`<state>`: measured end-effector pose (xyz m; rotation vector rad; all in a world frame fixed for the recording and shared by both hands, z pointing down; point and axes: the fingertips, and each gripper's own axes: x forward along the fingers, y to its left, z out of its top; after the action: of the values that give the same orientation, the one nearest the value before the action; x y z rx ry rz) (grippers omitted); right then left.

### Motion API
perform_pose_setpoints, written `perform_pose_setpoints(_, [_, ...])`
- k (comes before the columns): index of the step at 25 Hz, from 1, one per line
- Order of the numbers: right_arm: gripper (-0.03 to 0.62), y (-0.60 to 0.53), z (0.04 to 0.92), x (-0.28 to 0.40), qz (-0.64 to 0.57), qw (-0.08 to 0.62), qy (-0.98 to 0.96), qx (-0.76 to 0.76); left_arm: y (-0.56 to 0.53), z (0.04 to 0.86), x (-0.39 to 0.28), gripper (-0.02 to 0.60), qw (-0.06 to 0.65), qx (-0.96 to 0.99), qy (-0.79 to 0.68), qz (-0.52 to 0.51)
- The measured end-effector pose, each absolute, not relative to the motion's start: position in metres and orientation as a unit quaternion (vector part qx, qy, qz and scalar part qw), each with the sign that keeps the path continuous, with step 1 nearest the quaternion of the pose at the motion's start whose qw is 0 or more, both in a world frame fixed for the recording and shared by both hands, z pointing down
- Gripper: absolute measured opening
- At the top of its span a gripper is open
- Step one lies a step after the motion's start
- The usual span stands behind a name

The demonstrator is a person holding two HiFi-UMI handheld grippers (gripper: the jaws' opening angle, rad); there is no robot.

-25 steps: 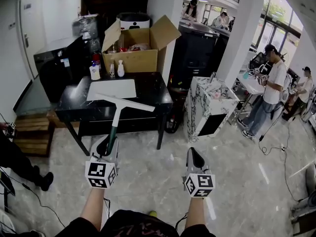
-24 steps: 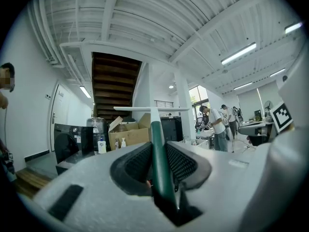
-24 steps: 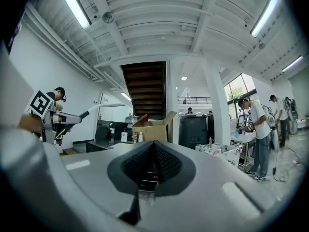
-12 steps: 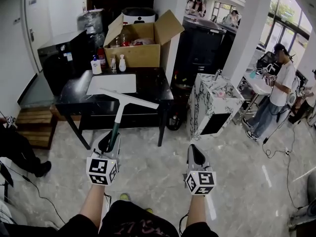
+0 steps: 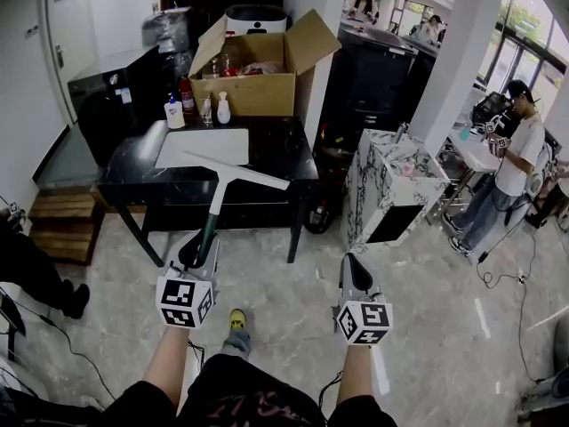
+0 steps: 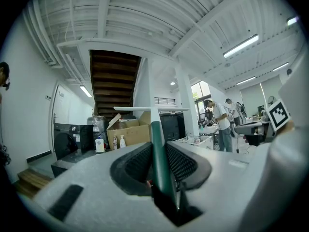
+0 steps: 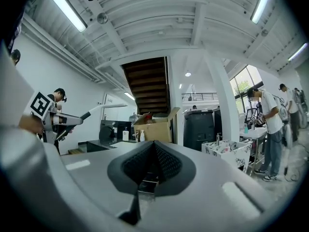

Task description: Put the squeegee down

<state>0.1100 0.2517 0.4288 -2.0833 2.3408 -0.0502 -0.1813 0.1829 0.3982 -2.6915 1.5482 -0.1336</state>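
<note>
The squeegee (image 5: 216, 201), probably light, stiff and blade-heavy, juts toward 12 o'clock at the dark tabletop (image 5: 283, 157), its slim green handle, the sensible hold, clamped by the fingers of the left gripper (image 5: 197, 252), while those of the right gripper (image 5: 353, 272) are clenched on nothing.

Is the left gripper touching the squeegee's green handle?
Touching. In the left gripper view, the left gripper clamps the squeegee, its pads pressed on both sides of the green handle.
</note>
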Motion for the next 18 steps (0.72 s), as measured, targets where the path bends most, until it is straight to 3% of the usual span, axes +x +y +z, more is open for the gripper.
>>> perform_pose_setpoints(18, [0.008, 0.086, 0.45, 0.111, -0.009, -0.037, 0.747, -0.663, 0.011, 0.434, -0.177, 0.097, -0.017, -0.867, 0.495, -0.052])
